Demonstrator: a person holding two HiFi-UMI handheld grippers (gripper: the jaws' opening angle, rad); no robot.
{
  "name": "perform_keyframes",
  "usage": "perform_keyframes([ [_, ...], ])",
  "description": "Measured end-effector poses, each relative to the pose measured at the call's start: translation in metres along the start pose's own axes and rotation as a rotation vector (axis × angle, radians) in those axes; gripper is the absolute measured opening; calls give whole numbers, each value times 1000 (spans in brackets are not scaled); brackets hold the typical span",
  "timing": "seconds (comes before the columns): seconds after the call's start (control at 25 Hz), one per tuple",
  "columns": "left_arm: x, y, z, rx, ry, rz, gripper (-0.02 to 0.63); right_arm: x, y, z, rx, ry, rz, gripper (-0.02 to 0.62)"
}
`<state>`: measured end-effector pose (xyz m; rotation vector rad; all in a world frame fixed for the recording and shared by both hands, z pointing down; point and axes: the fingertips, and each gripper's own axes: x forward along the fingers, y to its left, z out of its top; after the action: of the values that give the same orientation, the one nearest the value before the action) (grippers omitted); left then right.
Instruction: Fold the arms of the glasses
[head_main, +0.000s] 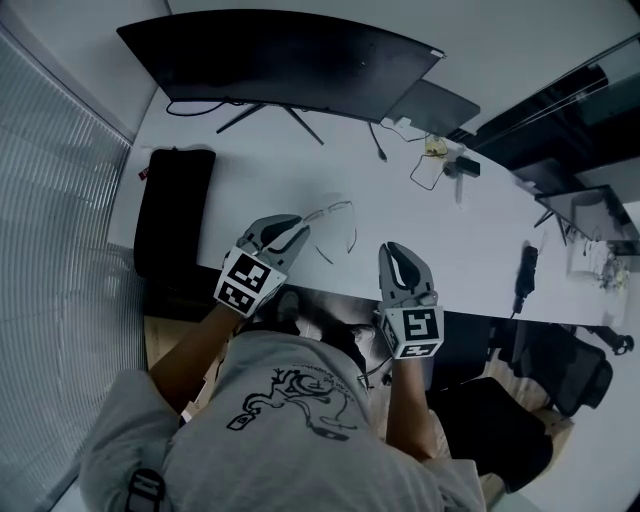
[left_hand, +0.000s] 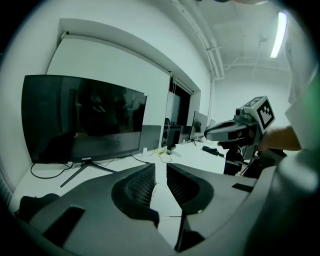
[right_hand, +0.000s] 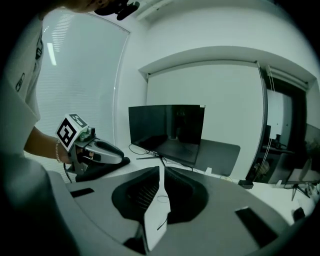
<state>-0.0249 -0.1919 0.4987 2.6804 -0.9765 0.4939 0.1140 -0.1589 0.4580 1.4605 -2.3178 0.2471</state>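
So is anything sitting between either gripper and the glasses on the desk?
Nothing visible. The glasses lie on bare white desk between the left gripper and right gripper; the cables and black bag sit clear of them.

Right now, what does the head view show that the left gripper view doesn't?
Head view only: the marker cube on the left gripper, and the blinds. Left gripper view only: the ceiling light and that gripper's ribbed pads, standing apart. Both: monitor, desk, right gripper.
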Motion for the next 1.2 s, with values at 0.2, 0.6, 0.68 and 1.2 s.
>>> perform_keyframes([
  [0.2,35,18,-44,-3,108,-21,84,26,-14,-47,13,95,-12,38],
  [0.6,93,33,-107,6,268,-64,98,76,-36,-122,26,216,-27,38],
  [0.68,105,36,-120,23,295,-68,104,84,-38,-133,28,240,-22,38],
  [1.2,139,49,-170,8,412,-74,107,124,-39,-202,73,371,-2,38],
])
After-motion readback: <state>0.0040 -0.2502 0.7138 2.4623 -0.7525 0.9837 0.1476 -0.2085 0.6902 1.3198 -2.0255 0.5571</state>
